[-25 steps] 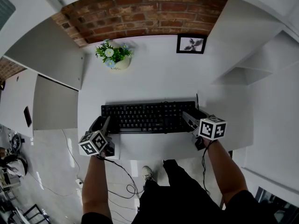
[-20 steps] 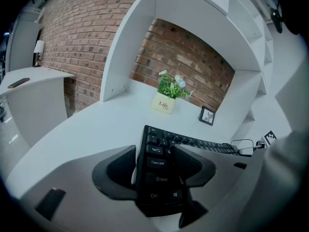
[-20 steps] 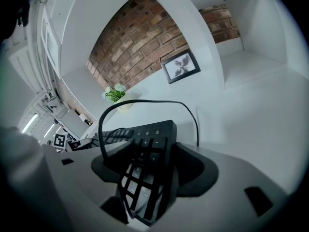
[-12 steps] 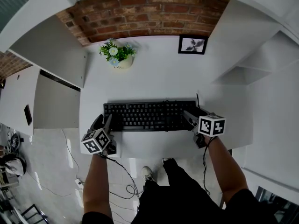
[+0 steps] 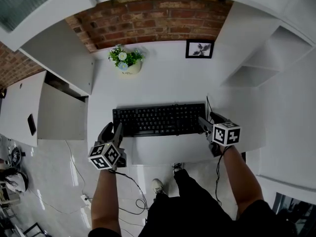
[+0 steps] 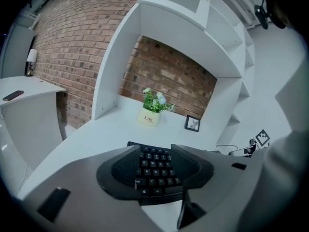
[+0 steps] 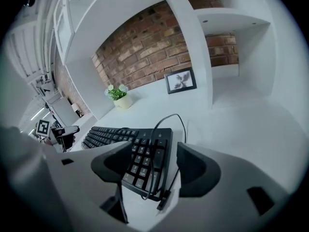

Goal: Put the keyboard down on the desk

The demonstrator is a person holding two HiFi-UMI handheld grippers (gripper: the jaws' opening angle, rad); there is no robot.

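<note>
The black keyboard (image 5: pixel 158 119) lies flat on the white desk (image 5: pixel 163 83), near its front edge. My left gripper (image 5: pixel 112 132) sits at the keyboard's left end. In the left gripper view that end (image 6: pixel 153 170) shows between the wide jaws, which are closing, with a gap on each side. My right gripper (image 5: pixel 207 122) is open at the right end. The number-pad end (image 7: pixel 140 153) lies between its jaws without pad contact. The keyboard's cable (image 7: pixel 166 129) loops over that end.
A potted plant (image 5: pixel 126 60) and a small framed picture (image 5: pixel 199 49) stand at the back of the desk by the brick wall. White shelf panels flank the desk. A dark phone (image 5: pixel 31 124) lies on the left side surface. Cables (image 5: pixel 133 191) trail on the floor.
The left gripper has drawn back slightly toward the desk's front edge. The keyboard stays flat on the desk, and the right gripper holds its place.
</note>
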